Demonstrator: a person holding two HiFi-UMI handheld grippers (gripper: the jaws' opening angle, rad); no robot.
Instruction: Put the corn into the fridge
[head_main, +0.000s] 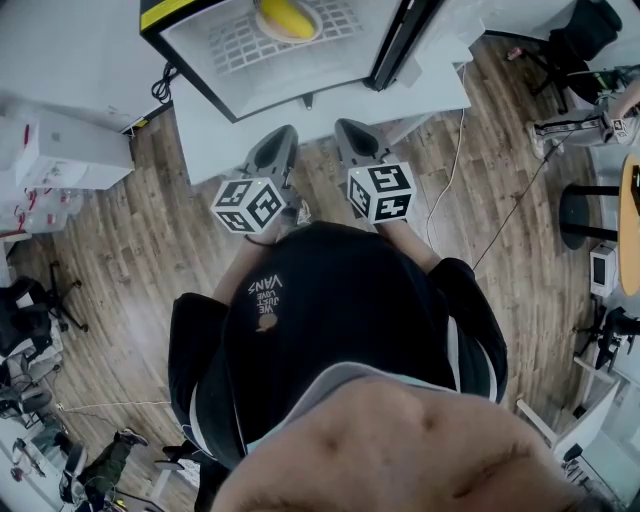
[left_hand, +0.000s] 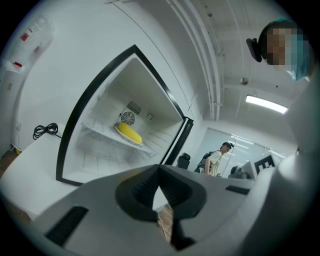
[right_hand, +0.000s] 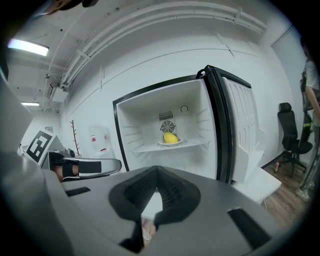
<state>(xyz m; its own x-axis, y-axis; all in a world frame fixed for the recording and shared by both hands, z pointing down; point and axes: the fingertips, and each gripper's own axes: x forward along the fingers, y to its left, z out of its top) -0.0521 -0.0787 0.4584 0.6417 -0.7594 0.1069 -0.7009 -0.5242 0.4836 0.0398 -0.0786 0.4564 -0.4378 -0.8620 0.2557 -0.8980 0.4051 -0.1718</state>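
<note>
L gripper (head_main: 285, 136), R gripper (head_main: 347, 129) approx. level

Our head camera looks steeply down past the person's chest. There we see the left gripper (head_main: 284, 140) and the right gripper (head_main: 350, 132), with the open fridge (head_main: 195, 78) at the top edge. Each gripper's camera sits just behind its own jaws and looks forward into the fridge, which is near. All three views share the shelf (head_main: 235, 45) with the corn (head_main: 285, 18).

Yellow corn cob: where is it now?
Right gripper view, centre: the yellow corn cob lies on a white plate on the wire shelf inside the open white fridge, below the round back-wall fan.
</note>
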